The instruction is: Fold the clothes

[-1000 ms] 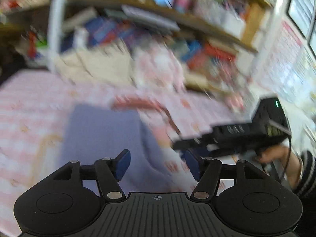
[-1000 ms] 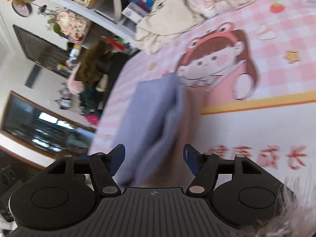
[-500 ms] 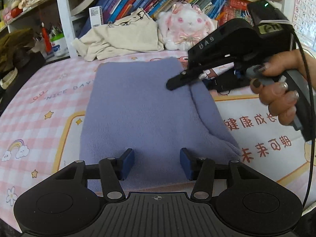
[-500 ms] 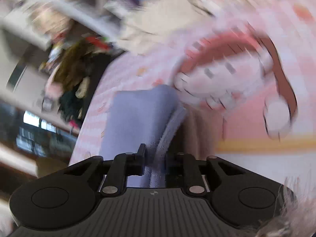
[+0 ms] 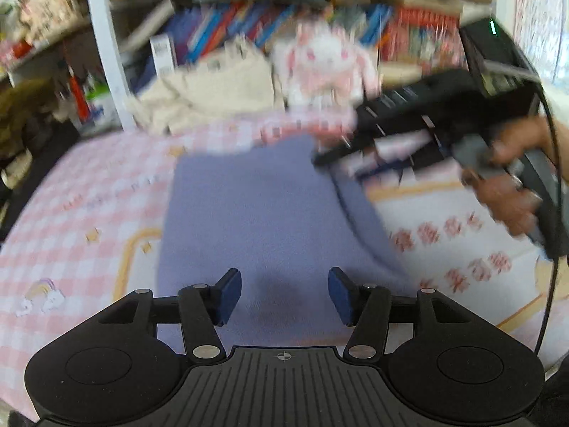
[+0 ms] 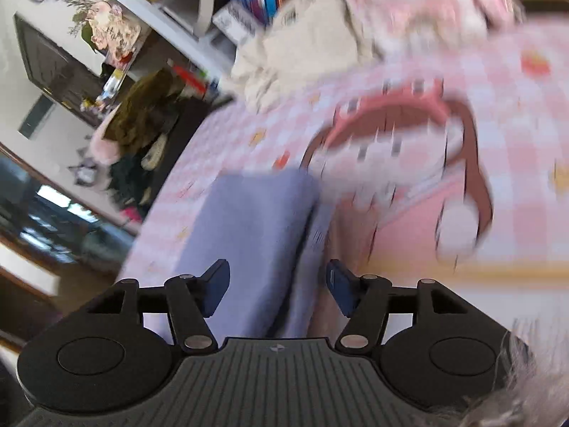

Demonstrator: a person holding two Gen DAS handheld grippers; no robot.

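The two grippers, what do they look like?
Both the left gripper and right gripper have black ribbed bodies, round side discs, silver pivot screws and blue finger pads. From the left wrist view, the right one trails a black cable and shows a green light.

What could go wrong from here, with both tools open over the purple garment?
1. The purple garment shows doubled layers along its right edge; the right tool straddles that edge open, so closing may catch only one layer and undo the fold.
2. The left tool hovers open over the near hem; a blind pinch could also grab the pink checked sheet beneath.
3. Both views are motion-blurred, so aim is uncertain.
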